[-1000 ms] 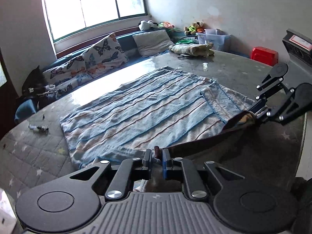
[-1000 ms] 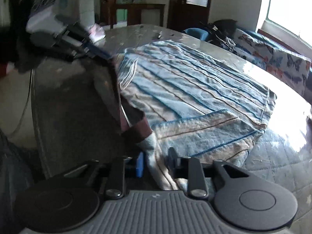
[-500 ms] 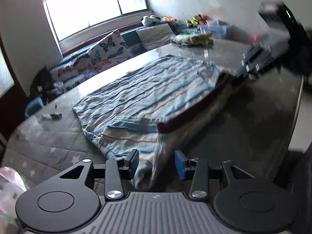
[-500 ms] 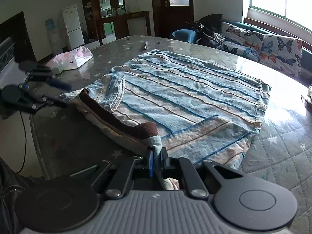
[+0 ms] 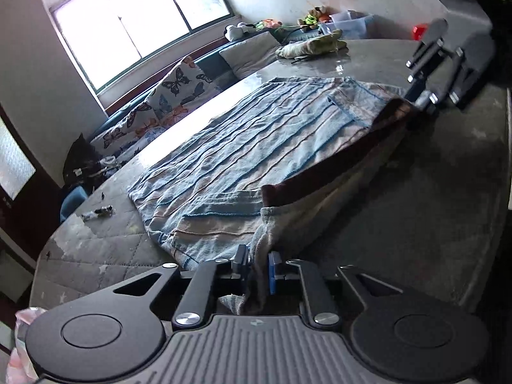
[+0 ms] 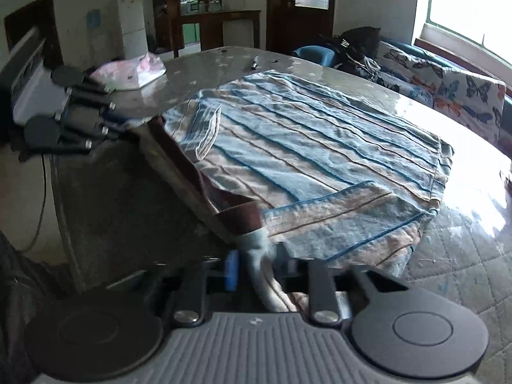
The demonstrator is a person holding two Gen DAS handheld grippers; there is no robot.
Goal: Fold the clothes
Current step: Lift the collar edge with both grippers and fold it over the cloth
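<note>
Blue-and-beige striped cloth garment with brown waistband spread on grey quilted table, near corners gathered; left gripper fingers closing, pinching one corner; right gripper fingers opening around the other, loosely

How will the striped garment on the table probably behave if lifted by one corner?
The striped garment will probably flop and drape: its edge already sags between the two claws. It looks soft and fairly light, since it lies wrinkled. It should not slide easily on the quilted table cover.
</note>
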